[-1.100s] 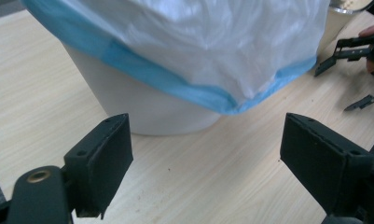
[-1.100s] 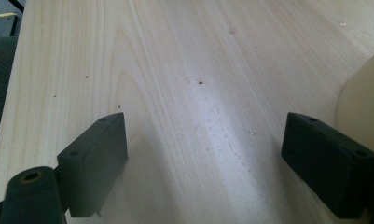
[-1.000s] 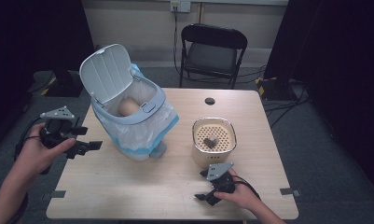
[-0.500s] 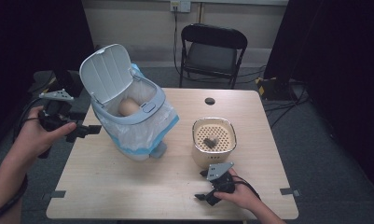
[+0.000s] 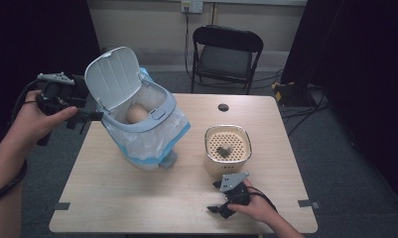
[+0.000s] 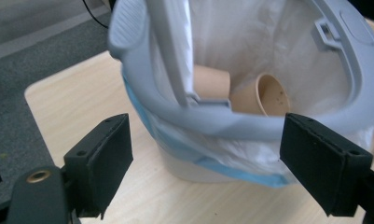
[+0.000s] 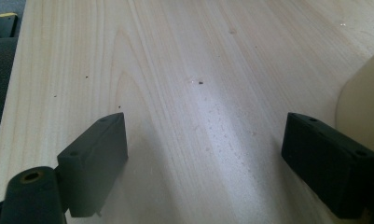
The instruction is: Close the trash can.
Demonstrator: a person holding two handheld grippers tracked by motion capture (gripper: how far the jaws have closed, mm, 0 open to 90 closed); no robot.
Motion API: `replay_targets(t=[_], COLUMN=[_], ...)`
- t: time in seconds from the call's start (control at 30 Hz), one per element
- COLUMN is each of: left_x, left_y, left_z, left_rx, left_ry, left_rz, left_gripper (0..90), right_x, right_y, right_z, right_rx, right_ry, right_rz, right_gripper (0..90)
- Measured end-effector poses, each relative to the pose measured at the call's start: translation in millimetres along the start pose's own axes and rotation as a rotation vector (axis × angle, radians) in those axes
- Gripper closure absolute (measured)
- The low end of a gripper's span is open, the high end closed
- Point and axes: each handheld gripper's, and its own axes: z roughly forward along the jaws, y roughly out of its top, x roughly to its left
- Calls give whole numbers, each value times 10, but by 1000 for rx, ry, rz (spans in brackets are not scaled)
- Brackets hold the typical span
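Note:
A small grey bin [image 5: 146,130] lined with a white and blue bag stands on the left half of the wooden table [image 5: 137,198], its lid [image 5: 112,77] tipped up and open. Two tan paper cups [image 6: 212,81] [image 6: 264,95] lie inside it. My left gripper [image 5: 87,118] hovers open beside the bin's left rim, just under the raised lid. In the left gripper view that rim [image 6: 212,119] runs across, beyond the two jaws, and nothing is between them. My right gripper [image 5: 214,197] rests open on the table near the front edge, pointing left over bare wood [image 7: 198,93].
A cream container [image 5: 228,148] with a perforated top and a small dark object on it stands just behind my right gripper; its side shows in the right gripper view [image 7: 362,88]. A black folding chair [image 5: 226,54] stands behind the table. A round hole [image 5: 223,107] marks the table's far edge.
My left hand has lifted and moved away from the front of the table, along the bin's left side up toward the lid. The right hand has stayed put.

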Motion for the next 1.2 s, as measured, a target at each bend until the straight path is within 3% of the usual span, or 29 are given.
replay_targets(t=[0.1, 0.33, 0.53, 0.67, 0.83, 0.97, 1.17, 1.2], left_x=[45, 40, -72, -132, -197, -298, -500, -543], left_y=[80, 250, 342, 373, 419, 501, 592, 599], left_z=[2, 71, 115, 119, 44, -50, -108, -105], left_rx=[-30, -38, -50, -37, -66, -88, -73, -76], left_ry=[-9, -19, -60, -44, -42, -63, -70, -87], left_rz=[-9, 23, 51, 52, 59, 73, 102, 97], left_gripper=[165, 170, 186, 162, 164, 164, 164, 164], right_x=[1, 0, 2, 0, 0, 3, 5, 5], right_y=[0, 0, 0, 0, 0, -1, -1, -1], right_z=[0, 0, 0, 0, 0, -3, -3, -3], right_rx=[0, 0, 2, 0, 0, 5, 6, 6], right_ry=[0, 0, 3, 0, 0, 4, 6, 6], right_rz=[2, 1, 3, 0, 0, 3, 5, 4], right_gripper=[135, 135, 135, 135, 135, 135, 135, 135])
